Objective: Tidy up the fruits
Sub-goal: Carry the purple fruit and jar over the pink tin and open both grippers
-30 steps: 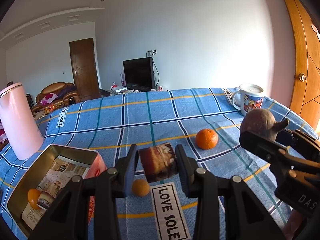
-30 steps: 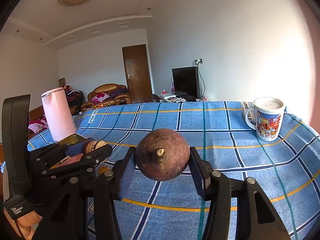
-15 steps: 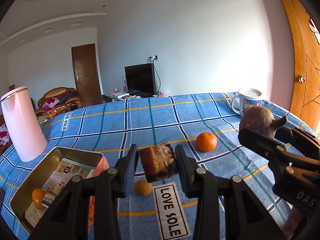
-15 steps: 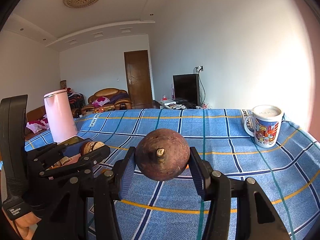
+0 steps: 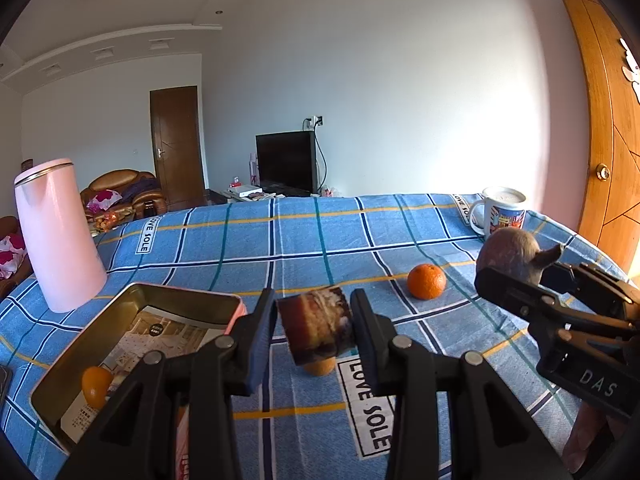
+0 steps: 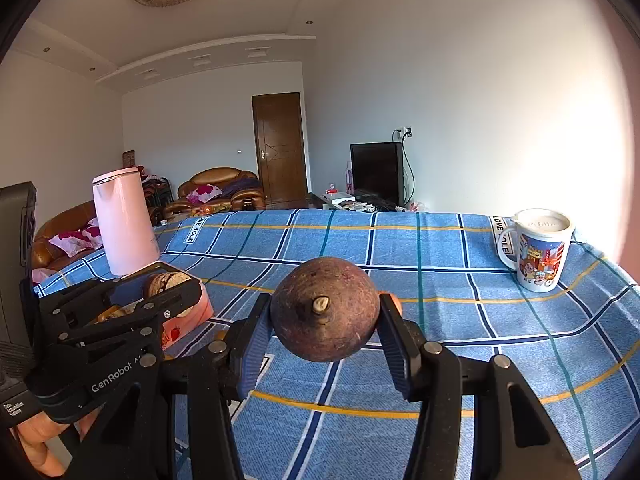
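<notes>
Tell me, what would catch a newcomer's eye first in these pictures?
Probably the round brown fruit pinched in the right tongs, held above the blue checked tablecloth. Next, the brown block-shaped piece gripped in the left tongs, beside the open metal tin on the left with a small orange fruit inside. A bright orange lies loose further back.

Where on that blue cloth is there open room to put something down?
The widest bare stretch is the far middle of the cloth, between the pink kettle and the mug. Near the tin it is crowded: a small orange lies beside it, under the left gripper, and a bigger orange sits to the right.
</notes>
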Motion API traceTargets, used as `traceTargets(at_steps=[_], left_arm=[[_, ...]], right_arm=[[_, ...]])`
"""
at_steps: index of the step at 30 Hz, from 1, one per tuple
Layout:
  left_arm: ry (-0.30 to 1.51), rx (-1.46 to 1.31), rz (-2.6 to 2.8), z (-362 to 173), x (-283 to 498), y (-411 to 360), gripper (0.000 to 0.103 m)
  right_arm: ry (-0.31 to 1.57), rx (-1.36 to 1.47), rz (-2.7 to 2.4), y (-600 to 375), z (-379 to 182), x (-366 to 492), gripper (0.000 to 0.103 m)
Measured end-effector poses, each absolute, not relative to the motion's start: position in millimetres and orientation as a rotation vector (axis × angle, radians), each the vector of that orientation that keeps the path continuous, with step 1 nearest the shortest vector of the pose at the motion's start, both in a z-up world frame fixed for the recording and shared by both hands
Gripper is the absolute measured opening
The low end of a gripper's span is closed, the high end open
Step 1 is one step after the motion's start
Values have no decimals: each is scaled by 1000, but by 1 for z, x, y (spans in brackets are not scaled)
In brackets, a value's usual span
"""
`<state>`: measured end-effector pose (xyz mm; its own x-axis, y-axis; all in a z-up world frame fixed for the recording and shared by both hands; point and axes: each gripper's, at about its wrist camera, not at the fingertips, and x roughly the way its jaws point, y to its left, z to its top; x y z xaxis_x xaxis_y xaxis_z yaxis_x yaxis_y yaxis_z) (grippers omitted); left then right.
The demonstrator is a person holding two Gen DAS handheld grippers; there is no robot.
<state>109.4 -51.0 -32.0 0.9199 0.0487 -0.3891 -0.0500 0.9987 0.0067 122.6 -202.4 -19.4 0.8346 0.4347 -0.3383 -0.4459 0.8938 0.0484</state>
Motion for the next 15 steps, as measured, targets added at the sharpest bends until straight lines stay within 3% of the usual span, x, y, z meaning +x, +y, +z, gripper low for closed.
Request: traceTargets(at_steps=[15], left_arm=[[409,-72,91,-30,88,16,39]], right_arm=[[443,-44,600,-127,-18,134,54]])
